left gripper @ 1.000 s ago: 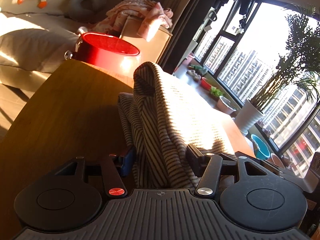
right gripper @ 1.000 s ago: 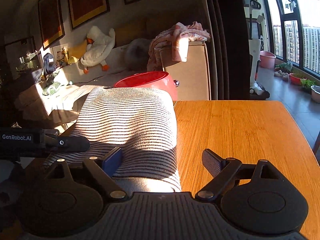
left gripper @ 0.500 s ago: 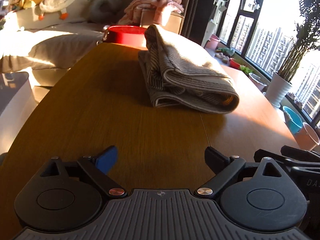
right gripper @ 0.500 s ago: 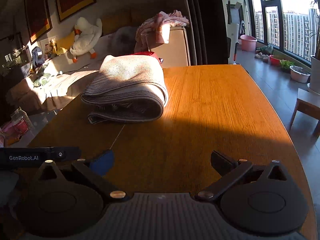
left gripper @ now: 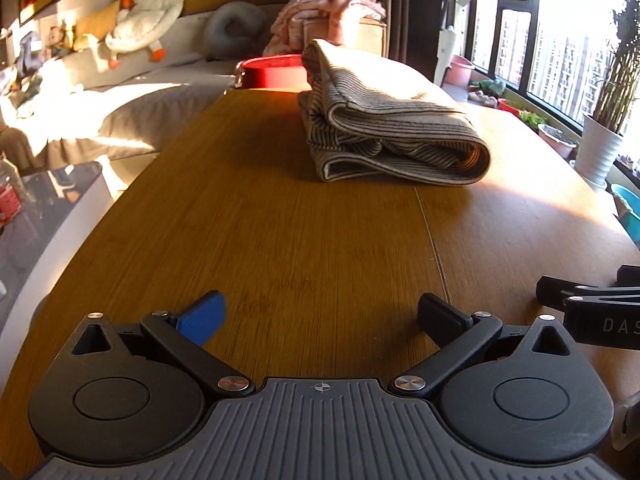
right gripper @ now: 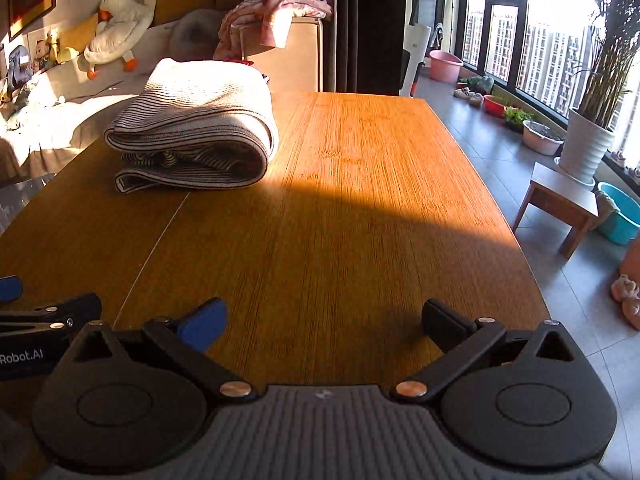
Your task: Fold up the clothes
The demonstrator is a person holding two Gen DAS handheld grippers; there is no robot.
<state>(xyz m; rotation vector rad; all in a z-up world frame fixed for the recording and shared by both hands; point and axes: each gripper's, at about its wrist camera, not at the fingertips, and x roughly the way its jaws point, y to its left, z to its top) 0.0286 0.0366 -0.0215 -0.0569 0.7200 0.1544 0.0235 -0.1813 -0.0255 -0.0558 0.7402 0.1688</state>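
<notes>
A striped beige garment (left gripper: 392, 120) lies folded in a thick bundle at the far end of the wooden table (left gripper: 320, 240); it also shows in the right wrist view (right gripper: 196, 128) at the far left. My left gripper (left gripper: 320, 312) is open and empty, low over the near part of the table, well back from the garment. My right gripper (right gripper: 322, 316) is open and empty too, beside it on the right. The right gripper's side shows at the right edge of the left wrist view (left gripper: 592, 304).
A red tub (left gripper: 276, 72) stands just past the table's far end. A sofa (left gripper: 132, 92) with a plush duck and a heap of pink clothes (left gripper: 332, 0) lies behind. A small stool (right gripper: 560, 200), a potted plant (right gripper: 588, 140) and basins stand by the windows on the right.
The left gripper let go of the garment, and both grippers drew back to the near end of the table. The garment now lies folded on its own.
</notes>
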